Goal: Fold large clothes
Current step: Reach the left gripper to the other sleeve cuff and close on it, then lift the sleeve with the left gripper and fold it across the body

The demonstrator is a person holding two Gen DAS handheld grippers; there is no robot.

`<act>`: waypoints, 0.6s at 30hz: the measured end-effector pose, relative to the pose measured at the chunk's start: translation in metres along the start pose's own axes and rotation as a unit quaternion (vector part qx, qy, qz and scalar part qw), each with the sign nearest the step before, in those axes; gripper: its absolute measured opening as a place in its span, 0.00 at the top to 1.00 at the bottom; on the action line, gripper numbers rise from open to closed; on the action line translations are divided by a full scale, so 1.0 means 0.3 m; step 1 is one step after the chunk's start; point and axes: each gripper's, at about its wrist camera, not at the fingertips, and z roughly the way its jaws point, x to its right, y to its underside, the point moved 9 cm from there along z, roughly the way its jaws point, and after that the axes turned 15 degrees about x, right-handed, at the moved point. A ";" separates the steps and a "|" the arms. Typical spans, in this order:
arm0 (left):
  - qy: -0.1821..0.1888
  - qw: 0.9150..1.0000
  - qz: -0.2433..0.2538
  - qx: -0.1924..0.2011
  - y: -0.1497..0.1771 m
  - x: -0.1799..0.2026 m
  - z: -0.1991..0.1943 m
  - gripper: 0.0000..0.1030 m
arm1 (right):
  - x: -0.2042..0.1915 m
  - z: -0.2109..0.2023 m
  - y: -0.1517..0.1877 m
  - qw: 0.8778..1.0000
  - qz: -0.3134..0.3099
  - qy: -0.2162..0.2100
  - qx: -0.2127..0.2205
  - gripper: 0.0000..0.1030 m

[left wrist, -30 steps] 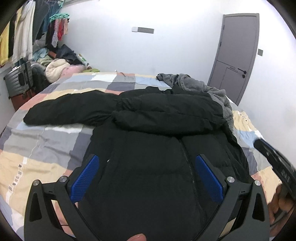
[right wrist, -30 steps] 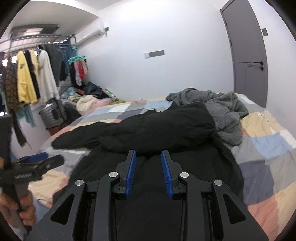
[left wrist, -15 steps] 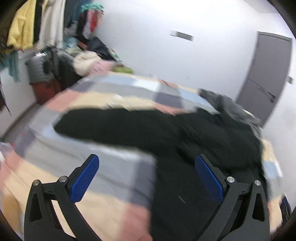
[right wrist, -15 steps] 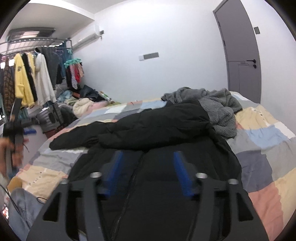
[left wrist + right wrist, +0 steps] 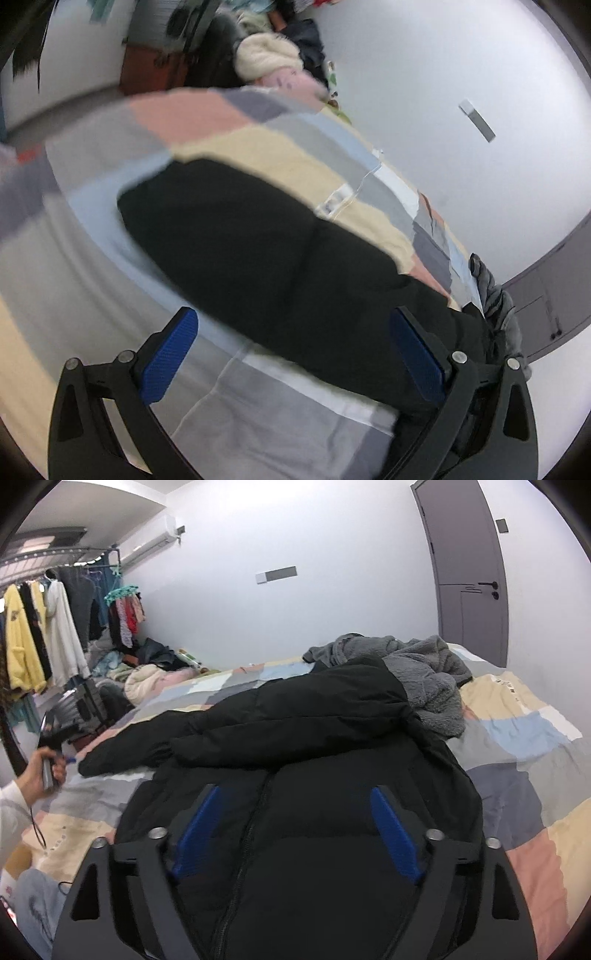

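Note:
A large black puffer jacket (image 5: pixel 314 775) lies zip-up on the patchwork bedspread (image 5: pixel 524 746), one long sleeve (image 5: pixel 155 746) stretched out to the left. My right gripper (image 5: pixel 295 830) hovers low over the jacket's front near the zip. Its jaws are opening wide, and no cloth is pinched between the blue pads. In the blurred, rolled left wrist view, my left gripper (image 5: pixel 293 354) stands open just above the same sleeve (image 5: pixel 280 258), holding nothing. In the right wrist view a hand (image 5: pixel 37 775) holds that left gripper beside the sleeve's cuff.
A grey fleece garment (image 5: pixel 424 679) is heaped against the jacket's far shoulder. Hanging clothes (image 5: pixel 37 638), a suitcase (image 5: pixel 77 709) and a pile of laundry (image 5: pixel 147 672) crowd the left side of the bed. A grey door (image 5: pixel 465 572) stands at the back right.
The left gripper swept leftwards from the jacket's body to the outstretched sleeve, rolling as it went. The right gripper's jaws went from nearly shut to wide apart and dipped slightly.

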 end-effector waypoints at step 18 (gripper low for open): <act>0.033 0.985 -0.157 0.066 -0.061 -0.194 0.294 0.40 | 0.021 0.146 0.031 0.998 -0.007 0.049 -0.041 0.06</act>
